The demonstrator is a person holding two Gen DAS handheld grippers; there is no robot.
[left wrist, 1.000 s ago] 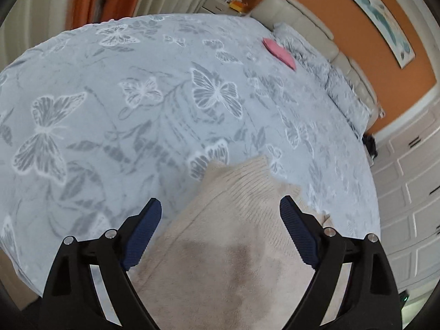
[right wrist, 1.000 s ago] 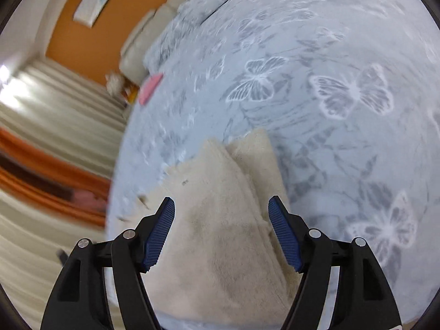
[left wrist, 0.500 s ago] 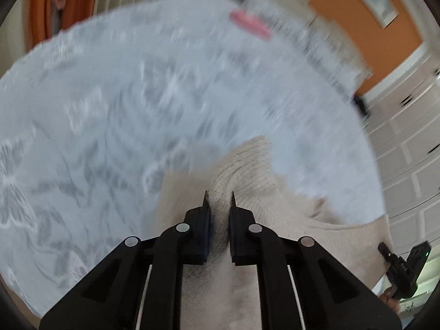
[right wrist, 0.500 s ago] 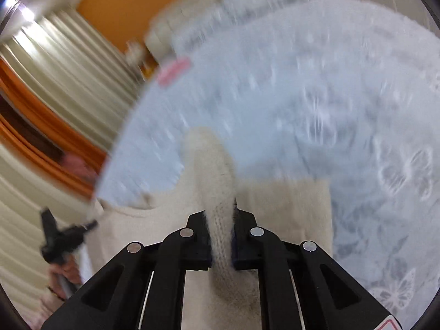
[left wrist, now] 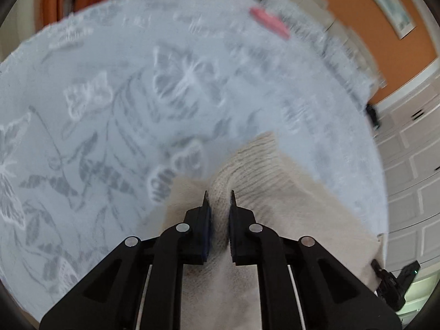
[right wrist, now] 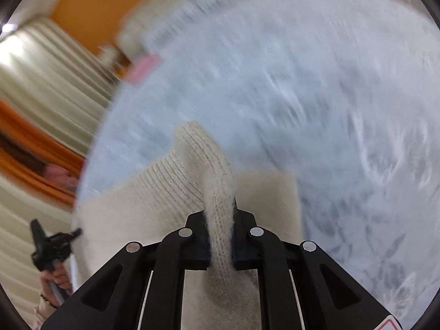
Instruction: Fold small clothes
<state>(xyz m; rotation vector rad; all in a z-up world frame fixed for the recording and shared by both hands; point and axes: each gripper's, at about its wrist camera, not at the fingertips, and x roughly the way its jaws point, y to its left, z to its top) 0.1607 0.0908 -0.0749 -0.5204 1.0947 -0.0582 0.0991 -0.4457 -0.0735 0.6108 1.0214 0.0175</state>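
Pinching cream knit sweater point(left wrist: 255, 170) at edge nearest camera, on butterfly bedspread point(left wrist: 115, 115): left hand-held gripper point(left wrist: 218, 196) clamped on ribbed fold, right hand-held gripper point(right wrist: 220, 209) clamped on bunched knit. Fold apparently just begun; carry-over, flattening remain. Pink garment point(left wrist: 271, 24) lies well beyond sweater.

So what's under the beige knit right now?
The butterfly-print bedspread shows around the beige knit, which both the left gripper and right gripper pinch. Whatever lies directly beneath the fabric is covered from both wrist views.
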